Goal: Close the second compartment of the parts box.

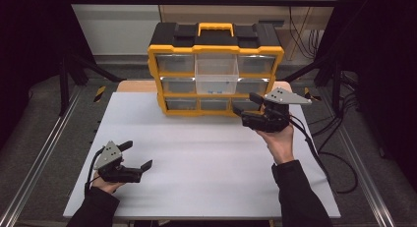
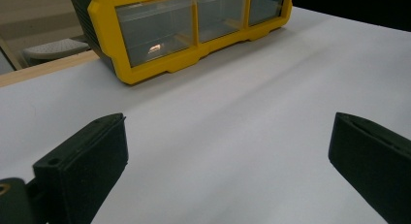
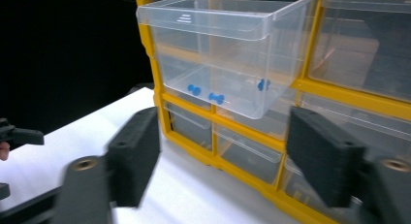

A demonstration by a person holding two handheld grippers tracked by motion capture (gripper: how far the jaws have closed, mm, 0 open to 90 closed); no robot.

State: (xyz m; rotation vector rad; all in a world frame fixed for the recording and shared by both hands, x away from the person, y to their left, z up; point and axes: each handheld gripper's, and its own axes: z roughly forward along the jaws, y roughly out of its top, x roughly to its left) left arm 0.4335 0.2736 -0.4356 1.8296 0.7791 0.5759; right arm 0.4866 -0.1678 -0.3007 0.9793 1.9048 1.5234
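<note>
Clear plastic drawer (image 3: 218, 64) pulled well out of middle column of yellow organizer (image 1: 215, 70) at back of counter (image 1: 206, 163), long axis and open end pointing toward the person. Right tool (image 3: 223, 156) half-spread just below and in front of it, gripping nothing; left tool (image 2: 218, 170) released, idle. Risk: clumsy nudge from below tips drawer, spilling blue pins (image 3: 208, 94).

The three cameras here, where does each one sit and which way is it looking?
High view: fixed above the person's side, looking forward and down on the white table; both forearms, the left gripper and right gripper show.
Left gripper view: rides the left gripper, looking low across the table; its two black fingers stand wide apart.
Right gripper view: rides the right gripper, facing the pulled-out clear drawer with blue pins.
All three share the yellow drawer cabinet.
</note>
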